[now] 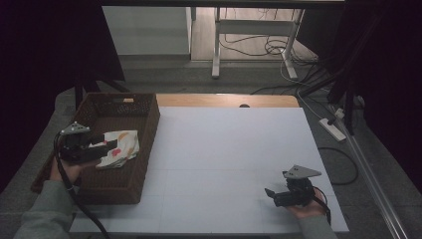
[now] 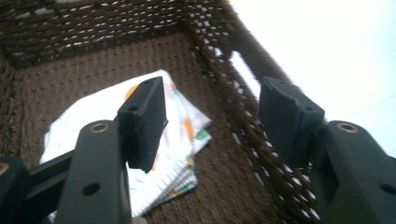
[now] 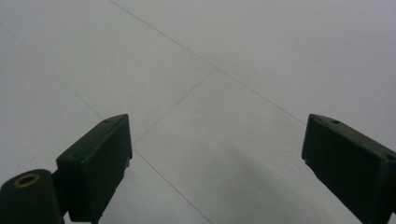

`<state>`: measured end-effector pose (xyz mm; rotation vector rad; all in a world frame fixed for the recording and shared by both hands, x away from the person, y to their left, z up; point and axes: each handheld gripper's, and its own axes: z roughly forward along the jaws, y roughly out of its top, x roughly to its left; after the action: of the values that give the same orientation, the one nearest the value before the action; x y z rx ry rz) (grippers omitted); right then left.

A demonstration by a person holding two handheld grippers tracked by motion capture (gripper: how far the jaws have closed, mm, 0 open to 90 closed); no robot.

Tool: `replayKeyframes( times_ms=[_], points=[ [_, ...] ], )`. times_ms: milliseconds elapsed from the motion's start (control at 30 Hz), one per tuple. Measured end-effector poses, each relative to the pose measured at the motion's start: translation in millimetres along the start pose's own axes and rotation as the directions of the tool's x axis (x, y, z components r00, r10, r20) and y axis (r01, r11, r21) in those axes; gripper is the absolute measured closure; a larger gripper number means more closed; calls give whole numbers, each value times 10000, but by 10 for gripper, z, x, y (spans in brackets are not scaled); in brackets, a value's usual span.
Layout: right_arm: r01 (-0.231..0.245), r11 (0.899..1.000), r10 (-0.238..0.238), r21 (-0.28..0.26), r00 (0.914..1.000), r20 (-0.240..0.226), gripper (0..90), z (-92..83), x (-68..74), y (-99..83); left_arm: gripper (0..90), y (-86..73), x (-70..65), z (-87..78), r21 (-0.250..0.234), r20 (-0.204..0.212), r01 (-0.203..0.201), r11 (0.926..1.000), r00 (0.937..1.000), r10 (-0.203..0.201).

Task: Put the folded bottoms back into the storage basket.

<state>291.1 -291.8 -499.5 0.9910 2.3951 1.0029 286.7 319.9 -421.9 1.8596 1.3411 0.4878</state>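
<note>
Two grippers: I hold one in each hand, both with nothing between the jaws
Landmark: the brown woven basket (image 1: 142, 124), standing at the left edge of the white table (image 1: 229, 149)
Folded cloth (image 1: 119, 148): it lies flat on the basket's floor, near the middle, white with orange, red and green patches; in the left gripper view (image 2: 187, 126) its stacked edges face the basket's right wall
My left gripper (image 1: 99, 145): it is inside the basket, on the side away from the table's open surface, pointing across at the cloth
Left jaws: parted to a middling gap, with nothing clamped; in the left gripper view (image 2: 212, 123) the cloth lies beyond and below the left pad, and the basket's wall runs behind the gap
My left hand (image 1: 64, 169): at the basket's outer rim, sleeve coming in from the near edge
My right gripper (image 1: 271, 195): well away from the basket, at the near right part of the table, pointing back toward the basket
Right jaws: spread wide over bare tabletop in the right gripper view (image 3: 217, 168)
My right hand (image 1: 308, 206): under the gripper, at the table's near edge
</note>
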Motion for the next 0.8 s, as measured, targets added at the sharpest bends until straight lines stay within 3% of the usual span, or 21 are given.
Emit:
replayKeyframes(
  times_ms=[333,600,800],
  points=[
    [33,10000,-33,11,10000,-10,88,-3,3,1,385,-76,-302,-109,-399,691,-484,9980,9963,510],
    [60,10000,-61,-29,10000,-55,88,-4,4,0,381,-206,-448,-89,-571,1179,-343,9978,9922,409],
    [67,10000,-67,2,10000,-56,88,-3,4,1,380,-278,-556,-63,-625,1195,-435,9971,9915,508]
  ],
)
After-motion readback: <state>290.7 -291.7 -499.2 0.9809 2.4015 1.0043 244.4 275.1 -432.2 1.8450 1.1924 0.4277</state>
